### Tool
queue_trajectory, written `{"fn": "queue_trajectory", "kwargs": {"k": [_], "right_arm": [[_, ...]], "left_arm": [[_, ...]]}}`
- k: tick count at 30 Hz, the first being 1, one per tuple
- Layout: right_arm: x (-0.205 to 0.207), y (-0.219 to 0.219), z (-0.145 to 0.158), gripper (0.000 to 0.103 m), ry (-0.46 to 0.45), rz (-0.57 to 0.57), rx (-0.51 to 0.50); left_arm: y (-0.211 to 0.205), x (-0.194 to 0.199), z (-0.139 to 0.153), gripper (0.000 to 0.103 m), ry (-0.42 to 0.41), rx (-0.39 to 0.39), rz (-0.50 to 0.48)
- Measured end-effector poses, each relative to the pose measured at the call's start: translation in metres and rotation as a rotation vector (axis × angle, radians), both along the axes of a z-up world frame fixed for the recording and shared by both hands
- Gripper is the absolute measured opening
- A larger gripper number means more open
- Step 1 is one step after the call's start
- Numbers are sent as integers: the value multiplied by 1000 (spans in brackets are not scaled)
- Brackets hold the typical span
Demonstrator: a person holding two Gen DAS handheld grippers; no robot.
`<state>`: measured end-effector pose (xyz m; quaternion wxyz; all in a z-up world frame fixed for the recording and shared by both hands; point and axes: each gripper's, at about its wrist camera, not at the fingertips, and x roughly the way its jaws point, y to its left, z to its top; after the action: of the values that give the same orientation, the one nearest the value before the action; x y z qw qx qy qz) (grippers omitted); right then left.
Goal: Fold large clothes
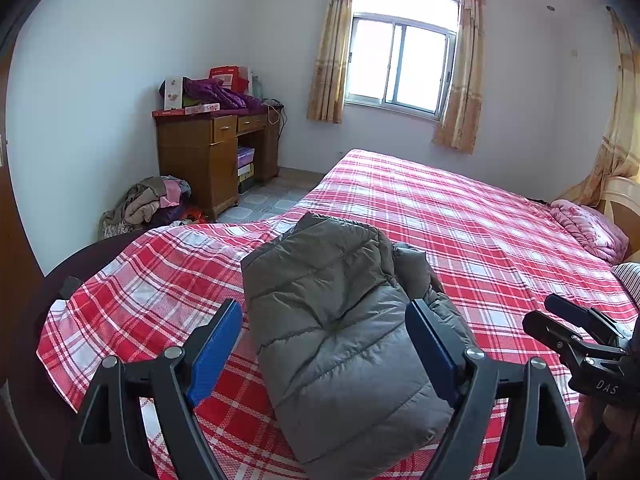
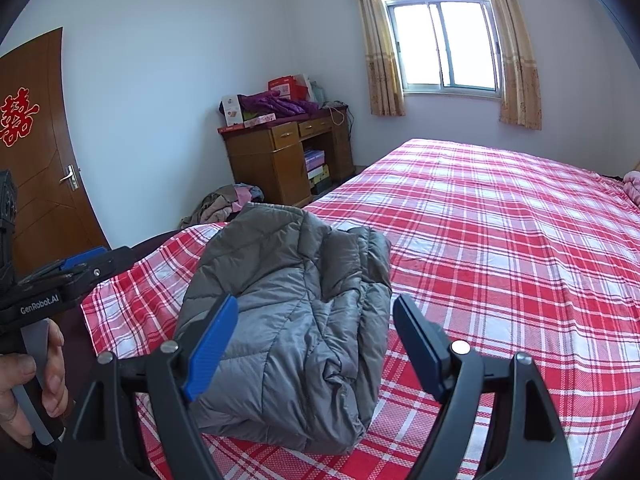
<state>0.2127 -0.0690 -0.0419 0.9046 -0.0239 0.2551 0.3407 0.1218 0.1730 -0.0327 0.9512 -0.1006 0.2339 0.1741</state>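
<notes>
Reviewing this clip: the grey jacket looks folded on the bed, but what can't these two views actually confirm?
- Padded jacket: the underside and tucked-in layers are hidden by its own top panel in both views, and the left gripper fingers cover its side edges.
- Jacket's near edge: partly hidden behind the right gripper in the right wrist view.
- Clothes pile on the floor: too small to count garments.
- Bed: head end cut off by the fisheye edge.

Grey quilted jacket (image 1: pixel 340 344), red-white plaid bedsheet (image 1: pixel 480 220), blue-padded tool (image 1: pixel 324 350)
</notes>
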Motion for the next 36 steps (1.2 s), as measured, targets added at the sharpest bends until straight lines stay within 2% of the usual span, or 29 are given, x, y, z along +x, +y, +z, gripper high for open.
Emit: {"fn": "queue_trajectory", "kwargs": {"k": [20, 29, 34, 36], "right_arm": [[-3, 2, 0, 82, -2, 3, 1], [-4, 3, 0, 82, -4, 2, 3], [-4, 3, 0, 82, 0, 2, 5], [-3, 3, 0, 82, 1, 2, 4]], "left_arm": [[2, 3, -4, 84, 10, -1, 22], [1, 5, -5, 84, 9, -14, 1], [-3, 6, -7, 84, 11, 25, -13], [-4, 8, -8, 84, 14, 18, -27]]}}
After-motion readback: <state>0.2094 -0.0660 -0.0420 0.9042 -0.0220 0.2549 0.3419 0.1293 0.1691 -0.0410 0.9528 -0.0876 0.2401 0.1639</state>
